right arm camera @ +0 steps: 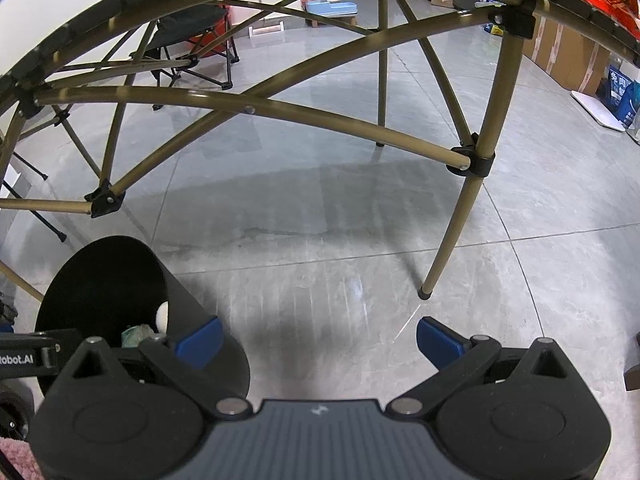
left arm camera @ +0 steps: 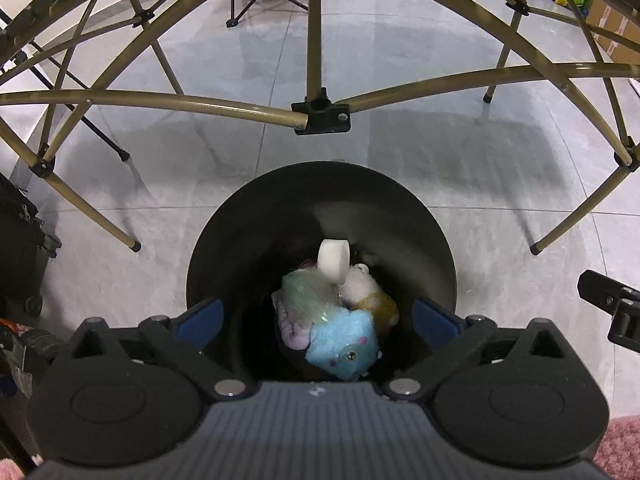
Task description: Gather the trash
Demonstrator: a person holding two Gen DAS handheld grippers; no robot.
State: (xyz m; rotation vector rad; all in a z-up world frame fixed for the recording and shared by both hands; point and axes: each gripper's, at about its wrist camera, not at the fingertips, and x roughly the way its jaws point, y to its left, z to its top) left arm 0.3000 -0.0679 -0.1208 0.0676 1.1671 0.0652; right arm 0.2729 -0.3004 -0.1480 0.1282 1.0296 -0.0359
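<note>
Where a black round bin [left arm camera: 320,208] stands on the grey tiled floor [left arm camera: 400,80], a white tape roll [left arm camera: 334,261] sits inside it above a blue plush toy [left arm camera: 344,340], a pale green bag [left arm camera: 306,294] and a white-and-gold plush [left arm camera: 370,294]. Above the bin, the left gripper [left arm camera: 318,316] has its jaws spread wide, holding nothing. Beside the bin, over bare floor, the right gripper [right arm camera: 318,338] is likewise wide open and empty. A folding table's bronze frame [left arm camera: 200,102] arches beyond.

floor [right arm camera: 360,208]: glossy grey tiles | table frame [left arm camera: 320,112]: olive tubes | folding chair [right arm camera: 192,40]

even indoor light, sharp, fisheye-bent edges
</note>
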